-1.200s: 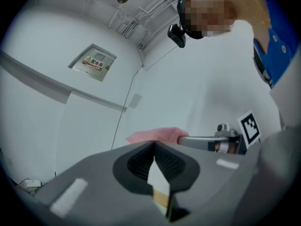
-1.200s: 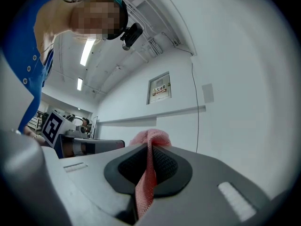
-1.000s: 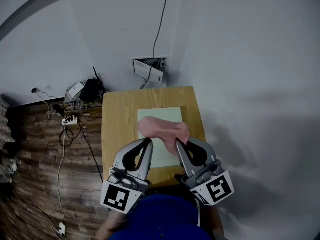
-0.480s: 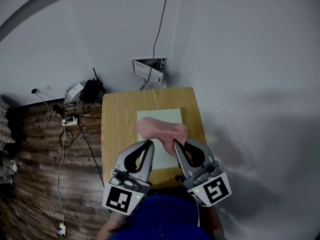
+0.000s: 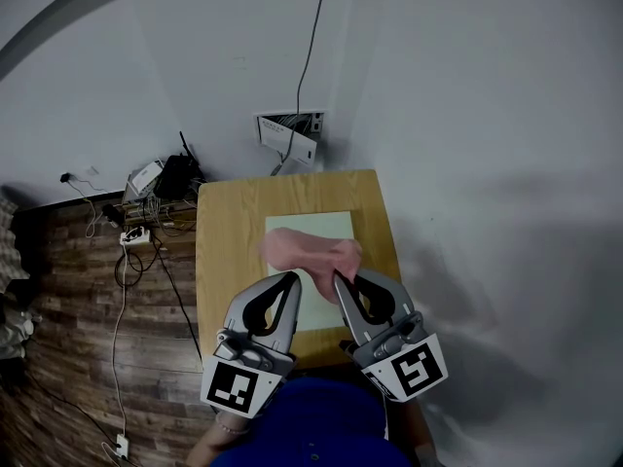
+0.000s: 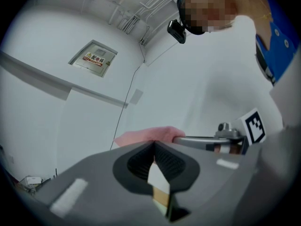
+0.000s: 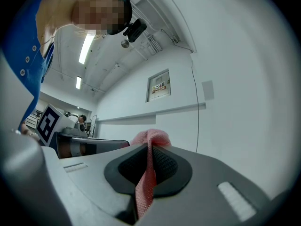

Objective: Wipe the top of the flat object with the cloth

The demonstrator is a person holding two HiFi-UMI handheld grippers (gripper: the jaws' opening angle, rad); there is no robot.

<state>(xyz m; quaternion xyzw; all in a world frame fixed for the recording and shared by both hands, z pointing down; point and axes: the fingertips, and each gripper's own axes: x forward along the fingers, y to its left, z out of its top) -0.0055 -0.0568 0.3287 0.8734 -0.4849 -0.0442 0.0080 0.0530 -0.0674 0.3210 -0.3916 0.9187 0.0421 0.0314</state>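
Right gripper [image 5: 340, 280] pinched pink cloth [image 5: 304, 249], nudged it left across pale sheet [image 5: 313, 224]; I judged wipe underway. Left gripper [image 5: 288, 278] pressed together, empty.

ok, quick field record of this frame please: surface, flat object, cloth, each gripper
surface: wooden table
flat object: pale sheet lying flat on the wooden table, its far part uncovered
cloth: pink cloth, bunched over the middle of the pale sheet in the head view; contact with it not clear
left gripper: jaws together, nothing between them, beside the pink cloth
right gripper: jaws closed on the pink cloth
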